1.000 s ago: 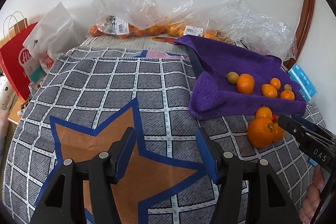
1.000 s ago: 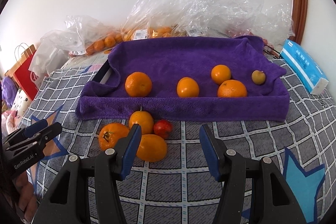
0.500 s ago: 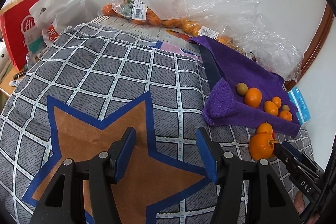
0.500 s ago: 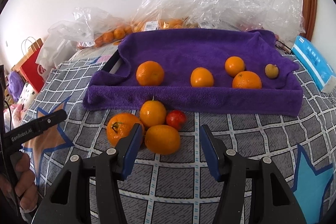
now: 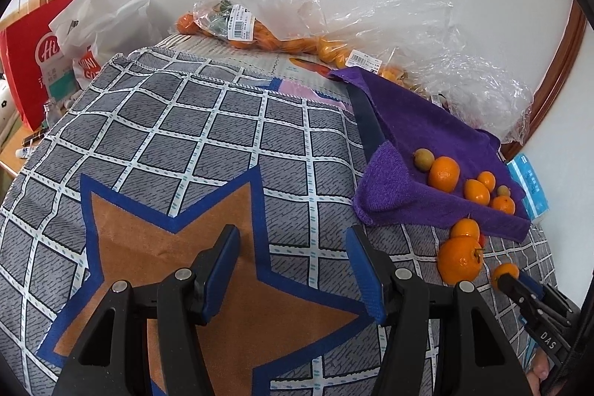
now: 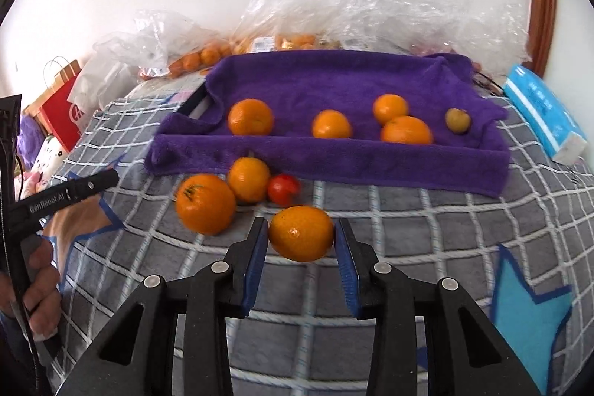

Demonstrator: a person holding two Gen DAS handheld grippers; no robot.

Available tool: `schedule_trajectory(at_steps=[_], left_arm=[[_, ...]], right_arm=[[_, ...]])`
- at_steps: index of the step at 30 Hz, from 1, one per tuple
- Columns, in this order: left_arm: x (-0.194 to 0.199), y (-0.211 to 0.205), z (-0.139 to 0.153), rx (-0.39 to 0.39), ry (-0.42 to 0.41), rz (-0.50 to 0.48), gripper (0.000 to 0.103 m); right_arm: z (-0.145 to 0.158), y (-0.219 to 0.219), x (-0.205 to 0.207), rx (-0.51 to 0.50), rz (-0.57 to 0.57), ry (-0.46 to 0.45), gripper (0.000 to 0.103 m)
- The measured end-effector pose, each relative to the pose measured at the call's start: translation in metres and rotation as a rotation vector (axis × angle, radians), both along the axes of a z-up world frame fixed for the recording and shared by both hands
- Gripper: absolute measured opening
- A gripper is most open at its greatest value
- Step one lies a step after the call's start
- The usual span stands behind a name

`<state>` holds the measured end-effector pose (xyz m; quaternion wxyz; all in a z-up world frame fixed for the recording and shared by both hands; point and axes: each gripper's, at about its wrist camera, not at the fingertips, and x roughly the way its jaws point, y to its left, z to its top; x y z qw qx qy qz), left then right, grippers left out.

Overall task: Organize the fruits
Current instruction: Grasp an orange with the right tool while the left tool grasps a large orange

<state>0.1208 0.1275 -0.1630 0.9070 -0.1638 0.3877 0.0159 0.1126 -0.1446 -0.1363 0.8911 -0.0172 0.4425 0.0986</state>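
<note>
Orange fruit (image 6: 301, 232) is sitting right between the two pads of the right hand-held gripper (image 6: 301, 247), lying with its long side going from pad to pad. The jaws are closing on it, and both pads look like they are touching its ends. Just past it, to the left, three more fruits (image 6: 237, 192) are waiting on the checked cloth (image 6: 408, 218). Farther ahead, the purple towel (image 6: 334, 80) is holding the sorted fruits. The left hand-held gripper (image 5: 293, 270) is staying far off to the left, open and holding nothing.
</note>
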Motion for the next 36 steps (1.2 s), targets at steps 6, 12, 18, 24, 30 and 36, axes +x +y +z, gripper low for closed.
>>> schedule_trajectory(at_steps=[6, 12, 18, 24, 30, 36], left_arm=[[-0.002, -0.008, 0.003, 0.043, -0.028, -0.012, 0.057], [-0.008, -0.011, 0.01, 0.027, -0.073, -0.051, 0.057], [-0.007, -0.049, 0.009, -0.059, 0.021, -0.213, 0.056], [0.003, -0.108, 0.013, 0.008, 0.012, -0.321, 0.057], [0.02, -0.136, 0.004, 0.037, 0.045, -0.324, 0.057], [0.025, -0.141, 0.001, 0.09, 0.048, -0.306, 0.04]], right_arm=[[-0.015, -0.005, 0.002, 0.003, -0.003, 0.045, 0.038], [-0.005, -0.006, -0.004, 0.015, -0.01, -0.033, 0.037], [0.006, -0.029, -0.017, -0.095, -0.047, -0.11, 0.037], [0.008, -0.057, -0.03, -0.074, -0.092, -0.113, 0.037], [0.012, -0.073, -0.053, -0.05, -0.135, -0.112, 0.037], [0.01, -0.069, -0.058, -0.055, -0.143, -0.106, 0.037]])
